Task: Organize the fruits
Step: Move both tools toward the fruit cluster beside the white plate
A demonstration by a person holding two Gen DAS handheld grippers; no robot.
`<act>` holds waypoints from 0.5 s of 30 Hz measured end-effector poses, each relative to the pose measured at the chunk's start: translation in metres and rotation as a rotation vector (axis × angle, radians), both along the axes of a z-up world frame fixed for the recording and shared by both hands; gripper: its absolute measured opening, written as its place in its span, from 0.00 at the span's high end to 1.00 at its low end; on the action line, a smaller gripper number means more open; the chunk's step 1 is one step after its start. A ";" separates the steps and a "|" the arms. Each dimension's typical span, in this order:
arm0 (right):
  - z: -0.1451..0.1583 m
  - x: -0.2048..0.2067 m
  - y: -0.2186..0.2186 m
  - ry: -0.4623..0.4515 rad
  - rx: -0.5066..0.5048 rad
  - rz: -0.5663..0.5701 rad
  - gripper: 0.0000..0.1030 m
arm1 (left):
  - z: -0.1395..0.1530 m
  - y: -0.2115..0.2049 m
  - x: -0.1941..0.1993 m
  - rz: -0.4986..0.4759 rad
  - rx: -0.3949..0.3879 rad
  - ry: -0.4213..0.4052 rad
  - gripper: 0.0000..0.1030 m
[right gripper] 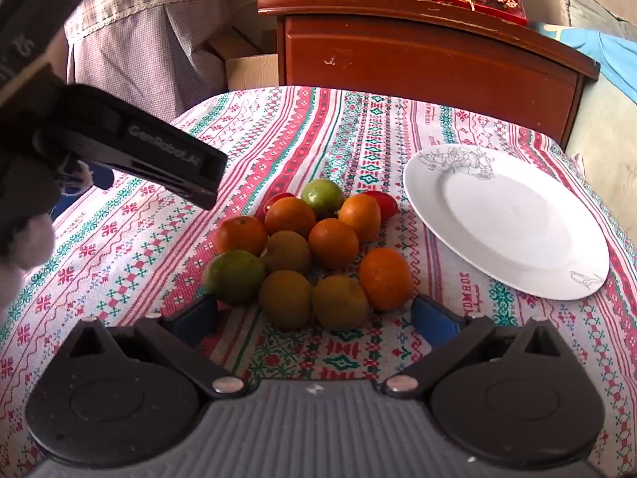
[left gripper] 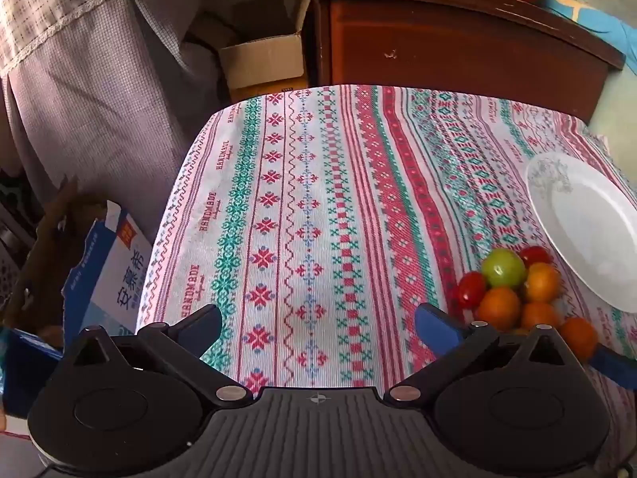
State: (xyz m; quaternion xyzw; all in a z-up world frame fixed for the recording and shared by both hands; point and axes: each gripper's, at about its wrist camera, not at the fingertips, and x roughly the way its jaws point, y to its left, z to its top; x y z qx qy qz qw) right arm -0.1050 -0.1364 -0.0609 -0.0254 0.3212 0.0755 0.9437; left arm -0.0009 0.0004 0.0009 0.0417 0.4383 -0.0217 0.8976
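In the left wrist view, the left gripper [left gripper: 318,328] hangs over bare patterned cloth [left gripper: 302,207] on the worktop, jaws wide and holding nothing; the fruit pile [left gripper: 517,294] sits to its right, beside a white plate [left gripper: 589,231]. In the right wrist view, the right gripper [right gripper: 314,314] faces the fruit pile [right gripper: 306,251], jaws wide apart either side of the nearest fruits, gripping none; the plate [right gripper: 505,219] lies just right of the pile.
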 end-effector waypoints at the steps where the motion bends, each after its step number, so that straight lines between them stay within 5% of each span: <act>1: 0.000 0.000 0.000 0.000 0.000 0.000 0.00 | 0.001 0.000 -0.001 0.000 -0.003 -0.007 0.00; 5: 0.001 0.001 0.000 0.001 -0.001 0.000 0.00 | 0.009 0.005 -0.018 -0.024 -0.022 -0.052 0.00; 15: 0.007 -0.006 0.001 0.062 -0.009 -0.030 0.01 | 0.024 0.012 -0.032 -0.022 -0.024 0.024 0.00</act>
